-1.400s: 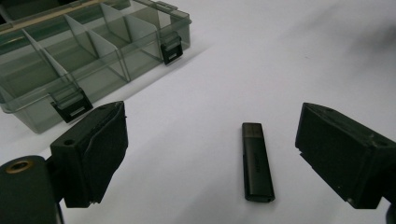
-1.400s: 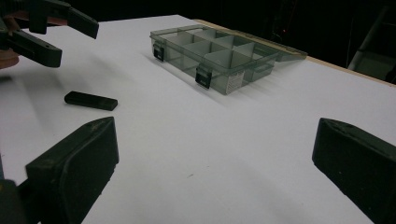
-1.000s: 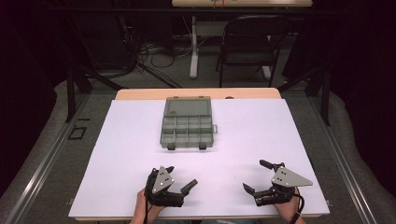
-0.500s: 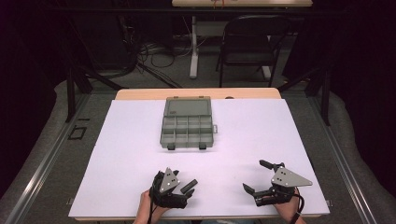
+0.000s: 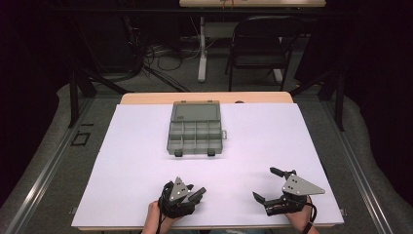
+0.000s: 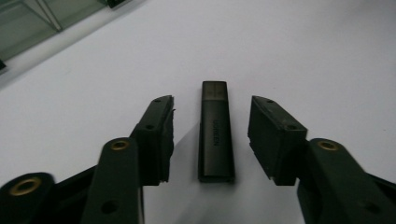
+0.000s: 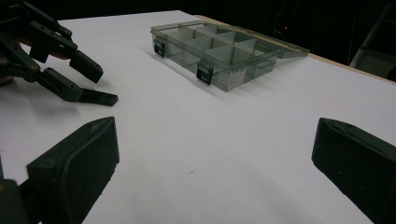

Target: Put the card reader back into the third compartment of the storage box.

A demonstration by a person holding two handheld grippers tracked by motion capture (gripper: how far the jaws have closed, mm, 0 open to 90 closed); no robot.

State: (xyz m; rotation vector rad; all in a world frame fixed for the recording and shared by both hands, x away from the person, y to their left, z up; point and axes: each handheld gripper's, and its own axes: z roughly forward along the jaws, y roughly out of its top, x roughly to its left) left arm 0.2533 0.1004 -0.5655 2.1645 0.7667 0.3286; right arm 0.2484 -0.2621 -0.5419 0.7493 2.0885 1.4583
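The left tool rests low on the desk with its jaws on both sides of a dark USB stick. They have just been closing, but a gap remains on each side, so the stick lies flat and is not pinched yet. To do this step well, I think the jaws should stay centred on the long sides and close evenly, so the stick does not turn. Farther back stands the open compartment box, well apart from the stick. The right tool is spread wide and holds nothing. The desk has a white cover; behind it are a chair and cables in a dark room.
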